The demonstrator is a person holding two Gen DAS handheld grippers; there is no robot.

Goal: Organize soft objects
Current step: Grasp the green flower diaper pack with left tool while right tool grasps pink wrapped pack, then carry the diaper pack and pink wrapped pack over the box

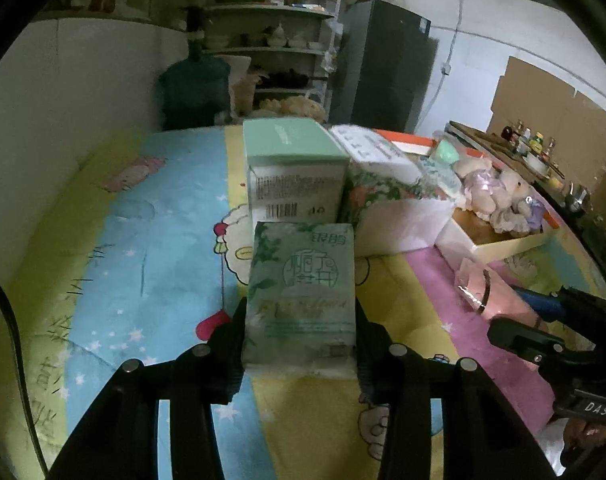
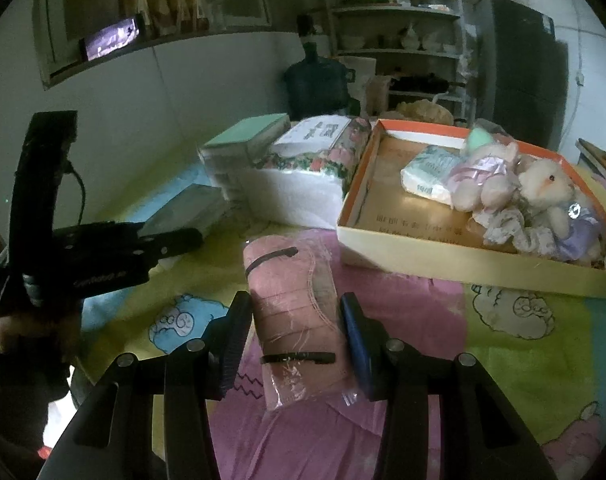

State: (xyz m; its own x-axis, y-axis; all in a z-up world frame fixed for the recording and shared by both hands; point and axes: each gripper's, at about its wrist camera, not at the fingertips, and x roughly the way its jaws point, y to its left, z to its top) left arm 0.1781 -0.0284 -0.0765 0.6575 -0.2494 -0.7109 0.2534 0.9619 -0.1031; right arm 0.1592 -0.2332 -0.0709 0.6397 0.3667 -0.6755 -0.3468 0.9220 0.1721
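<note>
left hand-held gripper (image 1: 301, 344) pinches a soft rectangular tissue pack (image 1: 302, 296); right hand-held gripper (image 2: 295, 340) clamps crinkly pink packet (image 2: 295, 320).

Bed sheet (image 1: 115, 216) left of tissue pack (image 1: 303, 292): open, nothing on it up to the wall. Straight ahead blocked by green box (image 1: 295, 160) w/ flowered box (image 1: 387, 196) just beside it. Right side crowded: tray (image 2: 455, 264) w/ plush toys (image 2: 543, 200); pink pack (image 2: 299, 320) lies near its front wall.

The pink pack's (image 2: 299, 320) near end was hidden between the fingers; the tray's (image 2: 455, 264) right corner ran off the edge; far shelf items (image 2: 407, 36) were too small to tell.
</note>
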